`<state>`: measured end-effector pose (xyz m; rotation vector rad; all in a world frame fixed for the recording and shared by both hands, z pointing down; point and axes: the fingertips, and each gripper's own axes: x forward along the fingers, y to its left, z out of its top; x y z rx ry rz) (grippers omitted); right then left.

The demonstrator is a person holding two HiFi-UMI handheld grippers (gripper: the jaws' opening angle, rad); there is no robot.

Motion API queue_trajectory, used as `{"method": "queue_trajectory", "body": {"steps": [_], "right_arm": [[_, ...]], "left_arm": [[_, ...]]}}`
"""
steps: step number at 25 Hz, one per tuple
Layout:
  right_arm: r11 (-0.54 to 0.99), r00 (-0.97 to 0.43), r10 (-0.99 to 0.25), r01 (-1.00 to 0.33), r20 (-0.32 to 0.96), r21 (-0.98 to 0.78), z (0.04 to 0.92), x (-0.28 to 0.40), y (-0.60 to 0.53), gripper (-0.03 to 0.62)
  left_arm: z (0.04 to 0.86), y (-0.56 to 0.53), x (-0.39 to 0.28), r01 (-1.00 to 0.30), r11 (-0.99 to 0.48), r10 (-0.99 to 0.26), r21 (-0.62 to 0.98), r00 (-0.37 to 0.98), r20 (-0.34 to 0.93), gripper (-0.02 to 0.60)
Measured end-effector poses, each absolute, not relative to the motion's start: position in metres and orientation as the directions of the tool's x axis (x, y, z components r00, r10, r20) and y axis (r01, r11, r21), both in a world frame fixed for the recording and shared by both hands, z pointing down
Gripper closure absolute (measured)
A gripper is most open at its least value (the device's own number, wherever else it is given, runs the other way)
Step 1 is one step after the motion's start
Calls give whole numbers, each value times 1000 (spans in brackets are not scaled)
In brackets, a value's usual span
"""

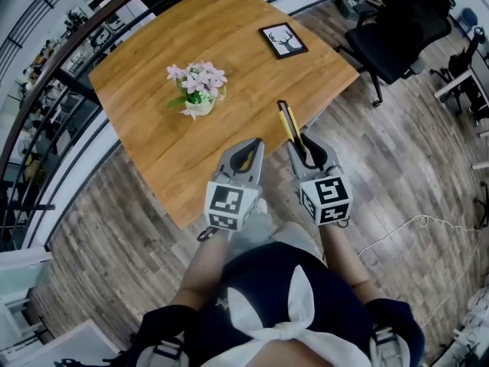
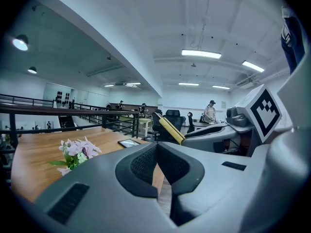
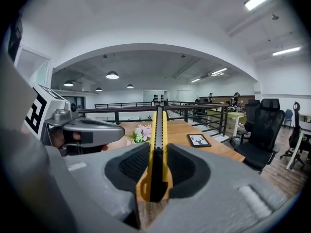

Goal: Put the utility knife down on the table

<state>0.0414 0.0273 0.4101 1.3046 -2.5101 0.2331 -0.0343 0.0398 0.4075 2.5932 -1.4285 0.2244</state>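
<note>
Bare wood across lower half of table, frame centre: open passage. Flower pot above centre and picture frame upper right obstruct. Railing hems left edge; office chair top right.

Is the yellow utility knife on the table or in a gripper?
Held: the right gripper clamps the yellow-and-black utility knife, tip over the wooden table's edge.

Table: ahead of us, railing along its left.
Flowers: on the table, about the middle.
Picture frame: on the table, behind and right of the flowers.
Chair: on the floor, beyond the table's right corner.
Knife: we find it between the right gripper's jaws, over the table's near right edge.
</note>
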Motion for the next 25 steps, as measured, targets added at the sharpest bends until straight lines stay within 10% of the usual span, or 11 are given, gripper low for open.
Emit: {"method": "queue_trajectory", "body": {"steps": [25], "right_arm": [[530,-494,-818,-847,296,51,391,35,-51,482]], "left_arm": [[403,-32,-58,-842,-531,-819,97,539,196,566]]}}
